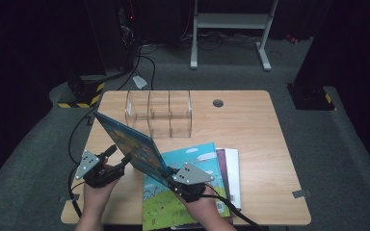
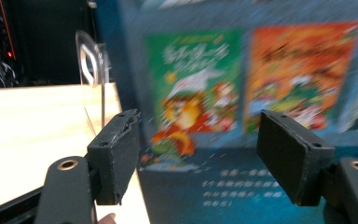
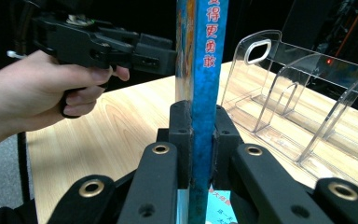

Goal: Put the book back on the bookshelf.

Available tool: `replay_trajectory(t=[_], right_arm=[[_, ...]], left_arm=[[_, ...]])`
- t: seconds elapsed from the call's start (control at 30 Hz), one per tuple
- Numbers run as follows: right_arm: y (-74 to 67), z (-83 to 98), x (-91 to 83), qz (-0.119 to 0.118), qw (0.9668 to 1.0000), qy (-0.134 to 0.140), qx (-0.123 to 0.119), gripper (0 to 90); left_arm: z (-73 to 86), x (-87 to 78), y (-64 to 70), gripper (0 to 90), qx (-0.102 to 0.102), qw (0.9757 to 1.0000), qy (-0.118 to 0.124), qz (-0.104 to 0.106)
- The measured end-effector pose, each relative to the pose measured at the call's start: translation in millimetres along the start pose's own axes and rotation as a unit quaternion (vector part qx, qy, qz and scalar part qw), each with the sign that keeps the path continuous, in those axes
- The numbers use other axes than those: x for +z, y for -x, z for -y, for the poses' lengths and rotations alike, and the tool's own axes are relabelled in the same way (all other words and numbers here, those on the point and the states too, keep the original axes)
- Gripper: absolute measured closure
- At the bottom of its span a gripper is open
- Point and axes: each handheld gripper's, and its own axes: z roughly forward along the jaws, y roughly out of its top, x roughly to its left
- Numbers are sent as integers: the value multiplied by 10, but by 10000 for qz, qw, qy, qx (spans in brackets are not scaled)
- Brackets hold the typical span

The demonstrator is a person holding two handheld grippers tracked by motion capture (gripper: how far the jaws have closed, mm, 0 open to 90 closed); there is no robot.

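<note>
A: Start with the big things. Why does the tabletop (image 1: 250, 125) have that clear acrylic file rack (image 1: 159, 114) standing near its far edge?

B: My guess is that it is where the books go. It has upright dividers forming slots, all of them empty as far as I can see. It stands well apart from the stack of picture books (image 1: 207, 180) lying flat at the near edge, by the person's right hand.

A: And the blue picture book (image 1: 130, 144) between them?

B: That one stands on edge, tilted, raised off the stack, its cover facing the left side. Held upright like that, it could slide spine-first into a slot, which I think is the reason for the pose.

A: What keeps it up?

B: The right gripper (image 3: 196, 140). Its fingers (image 3: 179, 135) are clamped on the spine, one on each side, pressing the book at its lower near corner. That is a narrow hold for a wide, thin book, so it may swing.

A: Hence the other hand?

B: Probably. The left gripper (image 2: 198, 158) hovers just beside the cover, its fingers (image 2: 114, 154) spread apart with nothing between them, pointing at the printed face. I judge it is there to steady or guide the book, though it grips nothing now.
</note>
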Motion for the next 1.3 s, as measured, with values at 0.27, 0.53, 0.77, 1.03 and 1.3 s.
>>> replay_trajectory(t=[0.27,0.53,0.77,1.03,1.3], right_arm=[[-12,11,58,170,9995,33,282,824],[-73,22,117,266,9991,71,313,824],[-124,22,152,365,9987,73,338,822],[-209,25,243,506,9980,137,352,823],[-299,14,333,569,9979,123,276,820]], left_arm=[[-157,-63,147,253,0,9997,123,205],[-305,-144,312,201,18,9986,294,436],[-410,-218,421,195,109,9984,358,417],[-508,-262,552,166,-82,9966,471,677],[-542,-262,661,151,-163,9969,488,603]])
